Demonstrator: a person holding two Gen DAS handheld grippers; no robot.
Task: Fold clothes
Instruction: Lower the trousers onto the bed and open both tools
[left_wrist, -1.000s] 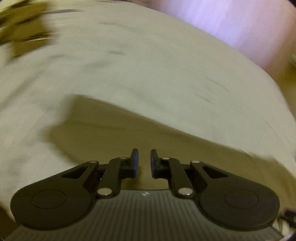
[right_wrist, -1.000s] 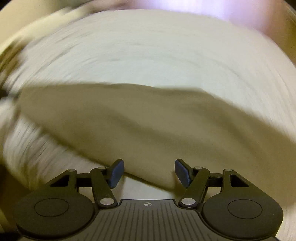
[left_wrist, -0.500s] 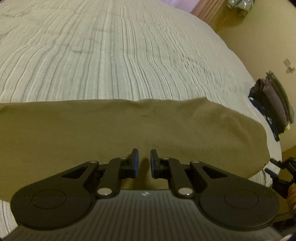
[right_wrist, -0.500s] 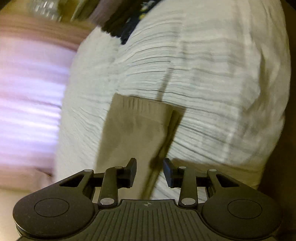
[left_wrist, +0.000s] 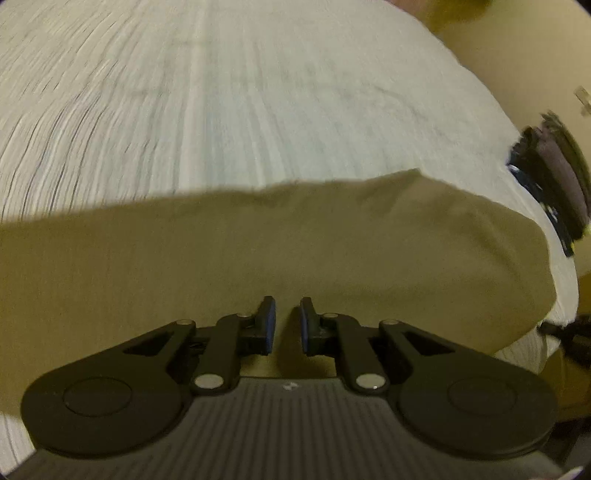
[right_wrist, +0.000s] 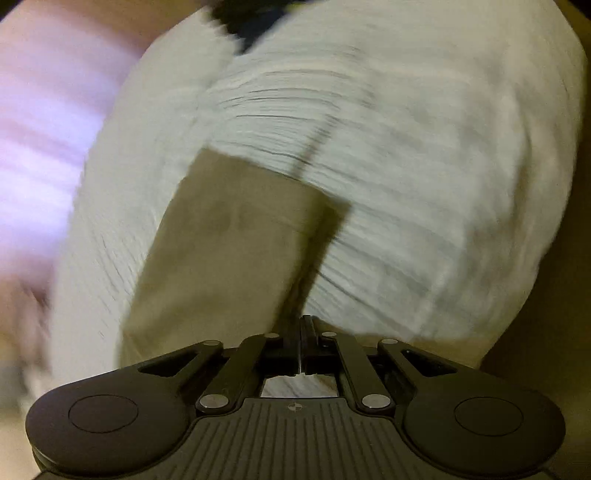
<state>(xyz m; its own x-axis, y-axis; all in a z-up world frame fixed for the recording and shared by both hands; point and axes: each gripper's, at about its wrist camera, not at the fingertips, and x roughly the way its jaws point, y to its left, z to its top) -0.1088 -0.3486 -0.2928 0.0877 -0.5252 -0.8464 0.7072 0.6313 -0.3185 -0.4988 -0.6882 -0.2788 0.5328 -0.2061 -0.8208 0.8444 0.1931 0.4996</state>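
Note:
An olive-tan garment (left_wrist: 258, 251) lies flat on the striped white bedspread (left_wrist: 221, 92), spread across the left wrist view. My left gripper (left_wrist: 287, 325) hovers over its near part with the jaws slightly apart and nothing between them. In the right wrist view the same garment (right_wrist: 229, 240) runs away from me as a long strip with a ribbed far end. My right gripper (right_wrist: 300, 332) has its jaws pressed together at the garment's near right edge; the view is blurred and the cloth seems pinched between them.
A stack of dark folded clothes (left_wrist: 554, 177) sits at the bed's right edge, also showing as a dark blur (right_wrist: 251, 18) at the far end in the right wrist view. A pale purple curtain (right_wrist: 44, 122) is on the left. The bed edge drops off at the right.
My right gripper's jaws have closed from well apart to fully together at the garment's edge. My left gripper stays slightly apart and has shifted a little over the garment.

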